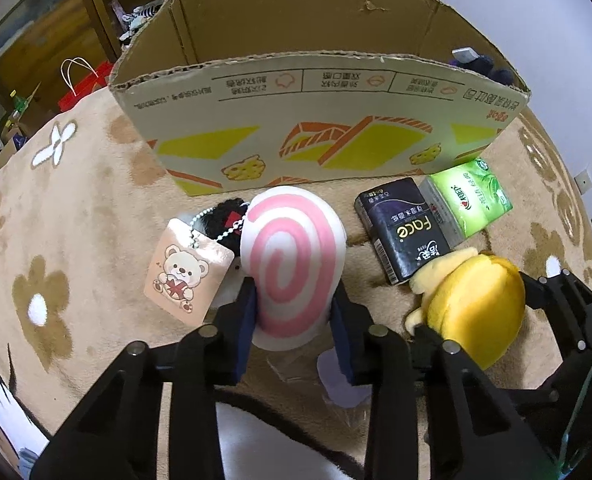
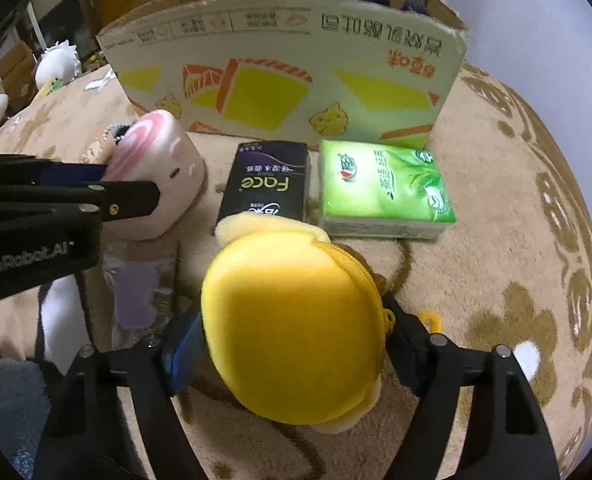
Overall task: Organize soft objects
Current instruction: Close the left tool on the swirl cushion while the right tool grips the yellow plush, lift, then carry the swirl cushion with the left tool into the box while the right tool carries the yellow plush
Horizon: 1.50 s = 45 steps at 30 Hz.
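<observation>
The left gripper (image 1: 294, 312) is closed on the pink swirl toy (image 1: 292, 264), its blue pads pressing both sides near the bottom, so the soft body bulges above the fingers. A bear tag (image 1: 188, 264) hangs from the toy on a bead chain, to its left. The right gripper (image 2: 296, 344) is closed on the yellow pouch (image 2: 292, 328), held by its flat sides with the zipper turned to the right. Both toys are near the blanket (image 1: 56, 208), in front of the carton (image 1: 316, 120).

The carton stands open at the far side, probably as the place to collect the soft things; something dark already shows over its right far rim. A black tissue pack (image 2: 266, 180) and a green tissue pack (image 2: 384, 188) lie side by side just before the carton wall, not yet gripped. A grip low on each toy likely lets them be lifted over the tall wall.
</observation>
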Each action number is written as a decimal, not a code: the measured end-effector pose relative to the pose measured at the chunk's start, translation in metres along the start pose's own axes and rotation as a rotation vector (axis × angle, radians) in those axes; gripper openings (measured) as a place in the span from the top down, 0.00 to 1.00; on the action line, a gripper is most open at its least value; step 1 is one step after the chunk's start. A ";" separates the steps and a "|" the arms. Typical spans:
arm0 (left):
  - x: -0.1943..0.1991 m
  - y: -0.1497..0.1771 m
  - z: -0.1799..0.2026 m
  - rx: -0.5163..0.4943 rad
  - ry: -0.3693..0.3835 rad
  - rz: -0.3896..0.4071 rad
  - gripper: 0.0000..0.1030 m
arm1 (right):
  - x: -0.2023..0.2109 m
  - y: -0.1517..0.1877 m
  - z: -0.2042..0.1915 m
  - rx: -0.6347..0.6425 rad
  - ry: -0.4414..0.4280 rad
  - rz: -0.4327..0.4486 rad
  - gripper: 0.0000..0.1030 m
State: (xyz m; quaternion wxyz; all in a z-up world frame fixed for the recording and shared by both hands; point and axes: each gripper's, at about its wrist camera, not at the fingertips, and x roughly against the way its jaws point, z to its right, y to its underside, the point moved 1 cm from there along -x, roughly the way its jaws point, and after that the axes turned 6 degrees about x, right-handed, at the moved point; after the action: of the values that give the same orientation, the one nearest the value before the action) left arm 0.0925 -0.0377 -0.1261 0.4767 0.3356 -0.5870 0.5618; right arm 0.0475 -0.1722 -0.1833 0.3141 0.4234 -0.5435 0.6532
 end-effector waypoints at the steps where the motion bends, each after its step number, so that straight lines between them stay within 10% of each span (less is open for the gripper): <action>1: 0.001 0.000 0.000 0.003 0.002 0.002 0.71 | 0.002 0.000 0.000 0.004 0.009 0.006 0.23; 16: 0.044 0.010 -0.002 0.016 -0.013 0.119 0.73 | 0.059 -0.003 0.024 -0.101 0.160 0.204 0.27; 45: 0.138 0.000 -0.005 0.047 -0.094 0.658 0.73 | 0.139 -0.051 0.027 -0.069 0.237 0.603 0.28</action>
State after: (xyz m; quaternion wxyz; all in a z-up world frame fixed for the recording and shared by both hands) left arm 0.0489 -0.0137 0.0025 0.2345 0.1645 -0.6721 0.6828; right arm 0.0355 -0.1945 -0.0349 0.1819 0.1536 -0.6259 0.7426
